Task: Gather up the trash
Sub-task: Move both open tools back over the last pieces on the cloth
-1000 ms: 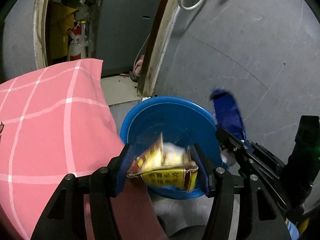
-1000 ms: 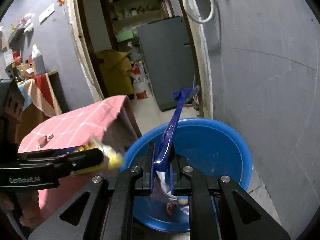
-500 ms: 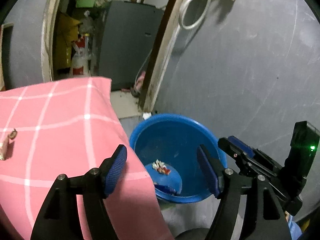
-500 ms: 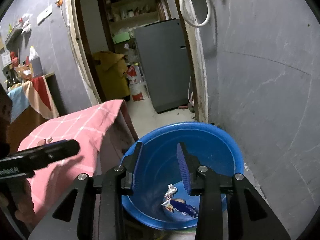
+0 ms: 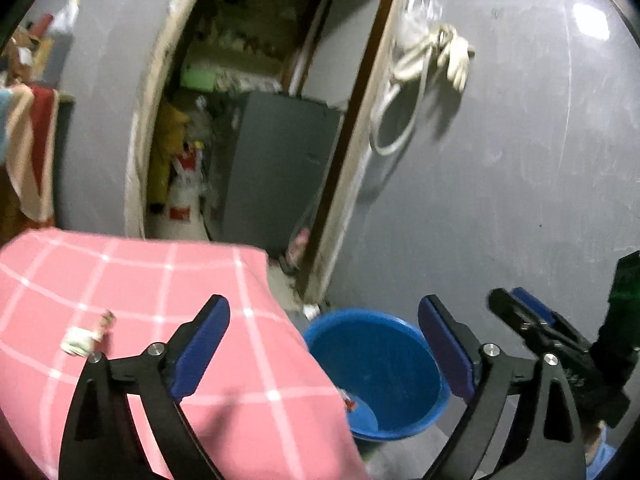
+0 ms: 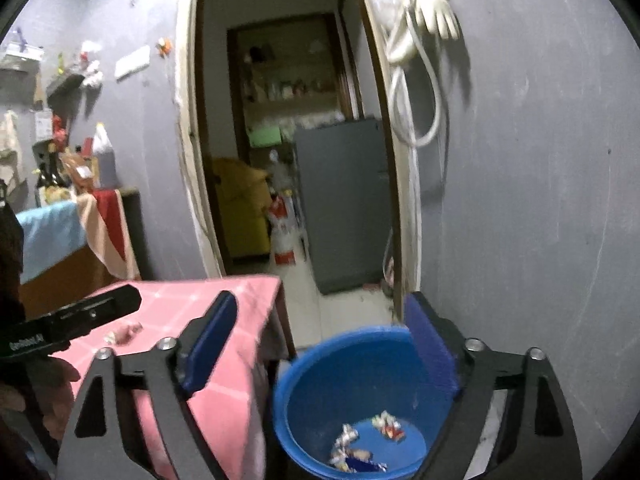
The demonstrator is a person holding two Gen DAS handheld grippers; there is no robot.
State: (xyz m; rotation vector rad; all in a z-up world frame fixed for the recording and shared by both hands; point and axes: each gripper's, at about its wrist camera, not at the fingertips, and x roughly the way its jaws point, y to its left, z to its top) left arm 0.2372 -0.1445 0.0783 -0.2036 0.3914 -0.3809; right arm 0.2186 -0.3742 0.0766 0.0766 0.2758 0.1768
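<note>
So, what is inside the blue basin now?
Inside the blue basin lie several crumpled wrappers on its bottom. The right gripper's frame covers part of the basin, so anything there is hidden.

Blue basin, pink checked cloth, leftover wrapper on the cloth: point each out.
blue basin (image 6: pixel 320 384): right wrist view, inner wall.
pink checked cloth (image 5: pixel 132 280): left wrist view, top surface.
leftover wrapper (image 5: pixel 82 340): left wrist view, its middle.

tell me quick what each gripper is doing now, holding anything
Left gripper: jaws just opened wide, nothing between them.
Right gripper: jaws just opened wide, nothing between them.
</note>
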